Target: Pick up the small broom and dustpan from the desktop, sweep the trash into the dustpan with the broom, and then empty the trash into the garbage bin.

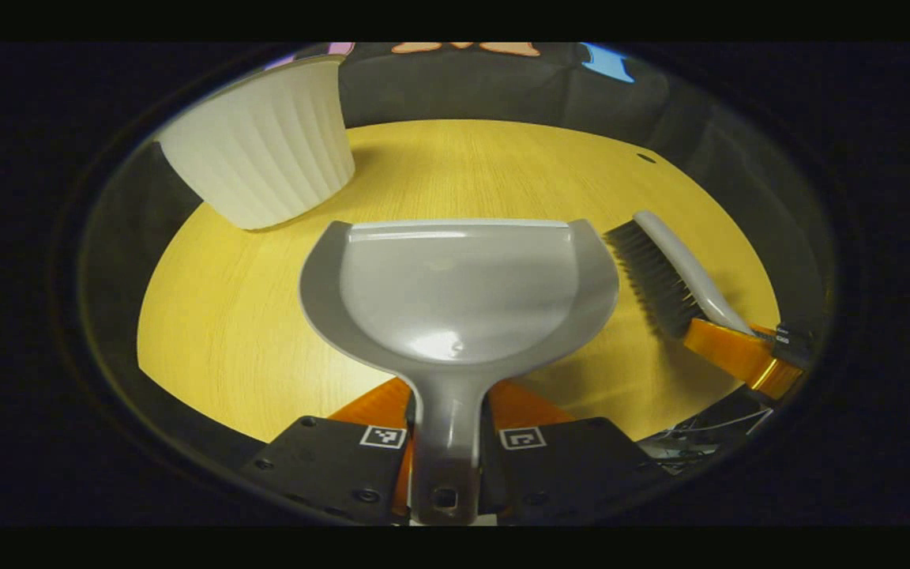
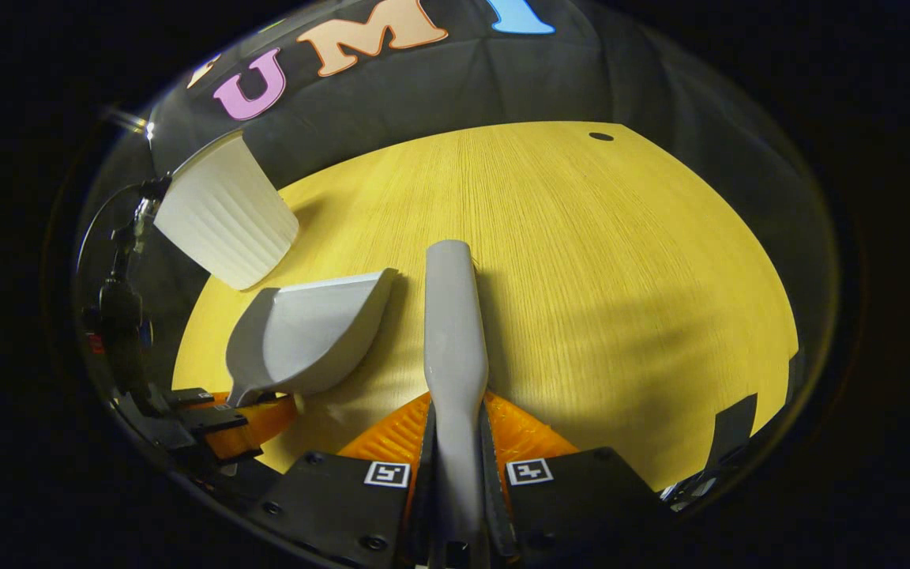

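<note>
Two hand-held grippers clamp unlabelled tools: left hand-held gripper [image 1: 447, 431] grips the dustpan [image 1: 455, 288], right hand-held gripper [image 2: 455, 442] the broom [image 2: 453, 332].

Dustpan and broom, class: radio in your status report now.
Left claw shut on dustpan handle. Right claw shut on broom handle. Bin stands beyond dustpan on desktop. No trash seen.
</note>
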Motion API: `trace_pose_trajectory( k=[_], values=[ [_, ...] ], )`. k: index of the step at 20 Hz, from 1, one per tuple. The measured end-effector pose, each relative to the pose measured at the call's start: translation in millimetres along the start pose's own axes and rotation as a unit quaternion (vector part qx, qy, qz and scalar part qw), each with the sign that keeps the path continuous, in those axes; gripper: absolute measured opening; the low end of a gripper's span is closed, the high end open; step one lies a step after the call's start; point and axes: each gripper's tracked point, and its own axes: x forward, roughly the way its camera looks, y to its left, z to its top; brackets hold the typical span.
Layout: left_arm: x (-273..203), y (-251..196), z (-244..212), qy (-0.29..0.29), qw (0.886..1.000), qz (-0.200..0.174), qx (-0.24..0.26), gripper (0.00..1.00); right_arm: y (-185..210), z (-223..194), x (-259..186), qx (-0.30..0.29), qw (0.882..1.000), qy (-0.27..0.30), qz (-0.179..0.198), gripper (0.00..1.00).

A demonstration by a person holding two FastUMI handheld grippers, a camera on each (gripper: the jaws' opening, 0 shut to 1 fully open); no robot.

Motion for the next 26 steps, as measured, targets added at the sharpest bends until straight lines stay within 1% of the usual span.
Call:
trace_pose_trajectory(
  k=[2, 3, 6, 7, 8, 9, 10, 11, 12, 13, 14, 15, 16, 17, 18, 19, 20, 22, 23, 24, 25, 26],
  values=[
    [-3, 0, 1, -0.006, 1.0, 0.007, 0.004, 0.31, 3, -1, 1, -0.002, 1.0, -0.002, 0.002, 0.3],
    [-2, 0, 2, -0.011, 1.0, 0.007, 0.001, 0.3, 3, -2, 3, -0.002, 1.0, 0.0, 0.003, 0.3],
    [-3, 2, 4, -0.016, 1.0, 0.012, -0.008, 0.33, 4, -8, 7, -0.001, 1.0, 0.01, 0.007, 0.32],
    [-4, 0, 2, -0.019, 1.0, 0.009, -0.005, 0.41, 4, -11, 11, -0.001, 1.0, 0.012, 0.008, 0.37],
    [-4, 1, 1, -0.019, 1.0, 0.009, -0.005, 0.58, 5, -13, 9, -0.001, 1.0, 0.015, 0.011, 0.38],
    [-4, 1, 0, -0.017, 1.0, 0.006, -0.009, 0.73, 7, -15, 8, 0.0, 1.0, 0.018, 0.016, 0.33],
    [-6, 1, -3, -0.019, 1.0, 0.004, -0.015, 0.78, 10, -15, 7, 0.001, 1.0, 0.018, 0.019, 0.46],
    [-6, 2, -4, -0.021, 1.0, -0.002, -0.018, 0.8, 12, -13, 7, 0.001, 1.0, 0.016, 0.022, 0.51],
    [-8, 2, -6, -0.021, 1.0, -0.003, -0.02, 0.82, 13, -12, 7, 0.002, 1.0, 0.014, 0.025, 0.53],
    [-9, 3, -6, -0.025, 0.999, -0.003, -0.02, 0.91, 14, -11, 7, 0.004, 1.0, 0.011, 0.029, 0.61],
    [-9, 4, -4, -0.032, 0.999, 0.0, -0.024, 0.9, 15, -9, 7, 0.006, 1.0, 0.007, 0.029, 0.53],
    [-10, 5, -5, -0.032, 0.999, -0.001, -0.029, 0.93, 15, -9, 8, 0.008, 1.0, 0.004, 0.028, 0.6],
    [-10, 4, -7, -0.027, 0.999, -0.005, -0.038, 0.93, 15, -9, 7, 0.009, 1.0, 0.005, 0.028, 0.6],
    [-9, 6, -10, -0.022, 0.999, -0.005, -0.048, 0.93, 13, -10, 6, 0.008, 1.0, 0.007, 0.025, 0.52],
    [-8, 8, -11, -0.019, 0.998, -0.003, -0.053, 0.93, 13, -10, 5, 0.009, 1.0, 0.01, 0.025, 0.57],
    [-10, 11, -10, -0.023, 0.998, 0.001, -0.057, 0.93, 14, -9, 3, 0.011, 1.0, 0.006, 0.028, 0.45],
    [-13, 14, -7, -0.033, 0.998, 0.004, -0.059, 0.93, 15, -5, 4, 0.012, 0.999, -0.005, 0.031, 0.53],
    [-29, 14, 6, -0.064, 0.995, -0.002, -0.07, 0.92, 15, 5, -1, 0.006, 0.999, -0.038, 0.037, 0.53],
    [-40, 12, 12, -0.082, 0.993, -0.01, -0.079, 0.93, 14, 11, -10, 0.003, 0.998, -0.053, 0.039, 0.57],
    [-52, 8, 17, -0.096, 0.992, -0.02, -0.085, 0.95, 15, 17, -30, 0.002, 0.997, -0.068, 0.043, 0.59],
    [-66, 7, 24, -0.118, 0.989, -0.026, -0.087, 0.96, 16, 24, -47, 0.003, 0.995, -0.085, 0.053, 0.52],
    [-82, 8, 30, -0.138, 0.987, -0.027, -0.084, 0.97, 20, 32, -67, 0.008, 0.992, -0.107, 0.073, 0.6]
  ],
)
